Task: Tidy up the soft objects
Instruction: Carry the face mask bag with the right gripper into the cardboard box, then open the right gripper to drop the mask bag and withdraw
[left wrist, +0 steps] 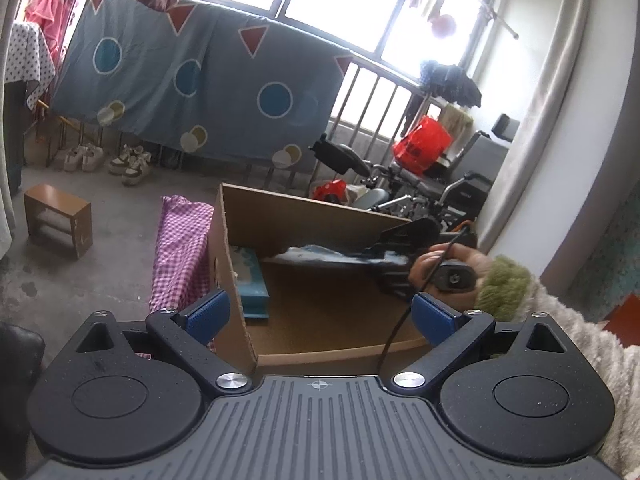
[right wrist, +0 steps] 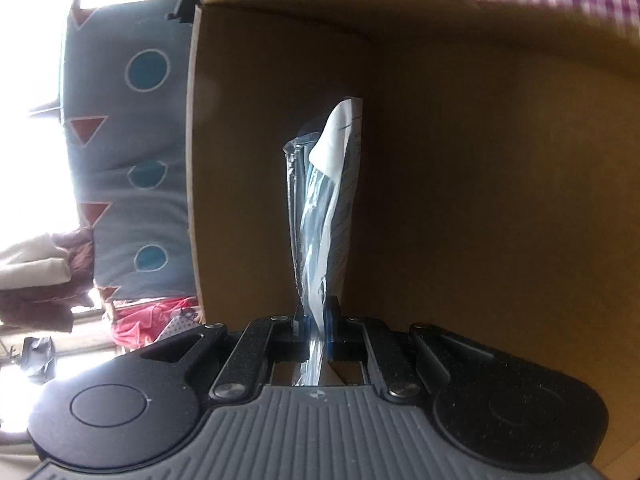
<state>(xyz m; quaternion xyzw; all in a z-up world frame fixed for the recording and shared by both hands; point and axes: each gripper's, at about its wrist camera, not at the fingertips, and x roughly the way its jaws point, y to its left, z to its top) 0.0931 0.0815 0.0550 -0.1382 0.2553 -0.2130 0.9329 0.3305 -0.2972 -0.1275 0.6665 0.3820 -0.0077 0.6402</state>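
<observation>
The right gripper (right wrist: 316,322) has its jaws pressed together on a flat plastic-wrapped packet (right wrist: 326,208), which sticks out ahead of the fingers into the cardboard box (right wrist: 460,160); brown wall fills the space around it, and the packet's far tip sits close to the box's inner face without clearly touching. The left gripper (left wrist: 320,316) hangs with jaws spread wide and empty (its blue pads (left wrist: 208,314) straddle the box's near left wall edge), with bare cardboard floor between them. Seen from the left wrist, the packet (left wrist: 320,254) is held across the box interior above the floor, beside a pale blue folded item (left wrist: 250,280) lying against the left wall. Pink checked cloth (left wrist: 180,252) lies on the concrete just outside that wall. The right gripper (left wrist: 404,240) is dark and partly hidden behind the person's hand (left wrist: 448,268).
</observation>
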